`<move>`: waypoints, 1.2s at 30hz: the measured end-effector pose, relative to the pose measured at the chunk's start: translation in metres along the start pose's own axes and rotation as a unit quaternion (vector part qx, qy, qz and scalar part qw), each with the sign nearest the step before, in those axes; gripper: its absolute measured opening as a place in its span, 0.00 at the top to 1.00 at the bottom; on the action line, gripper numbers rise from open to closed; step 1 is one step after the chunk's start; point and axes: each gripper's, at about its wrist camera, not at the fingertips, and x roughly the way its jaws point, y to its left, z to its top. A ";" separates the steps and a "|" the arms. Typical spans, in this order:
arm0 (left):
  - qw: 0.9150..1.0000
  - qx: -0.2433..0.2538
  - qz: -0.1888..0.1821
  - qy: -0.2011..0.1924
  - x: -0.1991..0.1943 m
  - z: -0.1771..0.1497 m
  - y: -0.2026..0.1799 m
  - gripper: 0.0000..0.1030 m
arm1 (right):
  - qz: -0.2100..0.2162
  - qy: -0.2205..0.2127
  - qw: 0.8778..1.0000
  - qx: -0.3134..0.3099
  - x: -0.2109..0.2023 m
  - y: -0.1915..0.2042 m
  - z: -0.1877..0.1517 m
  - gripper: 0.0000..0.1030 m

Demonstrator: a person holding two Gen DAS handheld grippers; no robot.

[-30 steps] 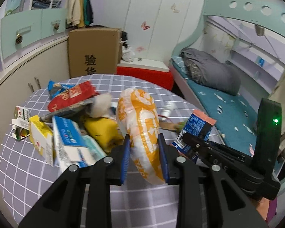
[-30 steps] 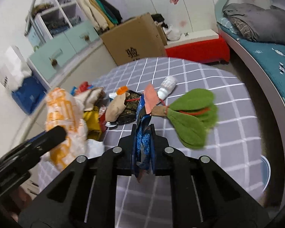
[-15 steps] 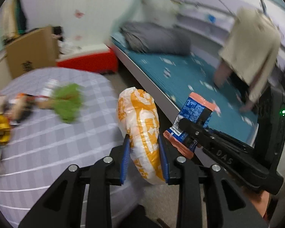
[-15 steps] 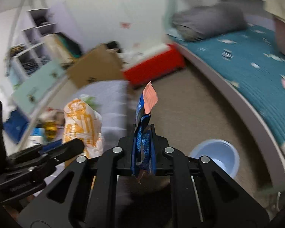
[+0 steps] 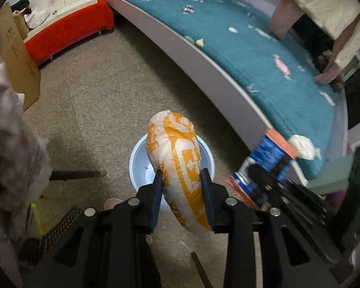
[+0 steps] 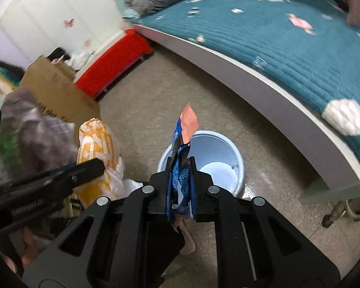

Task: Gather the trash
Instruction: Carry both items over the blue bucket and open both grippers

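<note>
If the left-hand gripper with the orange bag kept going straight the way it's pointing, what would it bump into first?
Most likely the pale blue bin on the floor. The left gripper points steeply down, and its orange-and-white bag already hangs in front of the bin's mouth. How far off the bin is, the picture doesn't show.

My matt black plastic tongs point(image 5: 181, 184) pinch a crinkly plastic bag point(image 5: 180, 165); glossy foil wrapper point(image 6: 181, 168); smooth plastic bin point(image 6: 225, 148); quilted bedspread point(image 6: 288, 36).
</note>
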 end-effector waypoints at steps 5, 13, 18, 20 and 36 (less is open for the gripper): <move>1.000 -0.005 0.009 -0.003 0.029 0.013 -0.004 0.26 | -0.011 0.007 0.999 0.030 0.026 -0.023 -0.001 0.88; 0.998 -0.055 0.018 0.036 0.063 0.010 0.024 0.25 | 0.001 0.030 0.998 0.055 0.053 -0.029 -0.005 0.88; 0.995 -0.069 0.060 0.046 0.068 0.005 0.038 0.25 | 0.008 0.043 0.998 0.053 0.066 -0.024 -0.007 0.88; 0.993 -0.072 0.074 0.049 0.068 0.003 0.045 0.24 | 0.010 0.046 0.998 0.053 0.071 -0.021 -0.007 0.88; 0.987 -0.106 0.110 0.055 0.068 -0.003 0.074 0.23 | -0.002 0.047 0.998 0.037 0.097 -0.002 0.005 0.42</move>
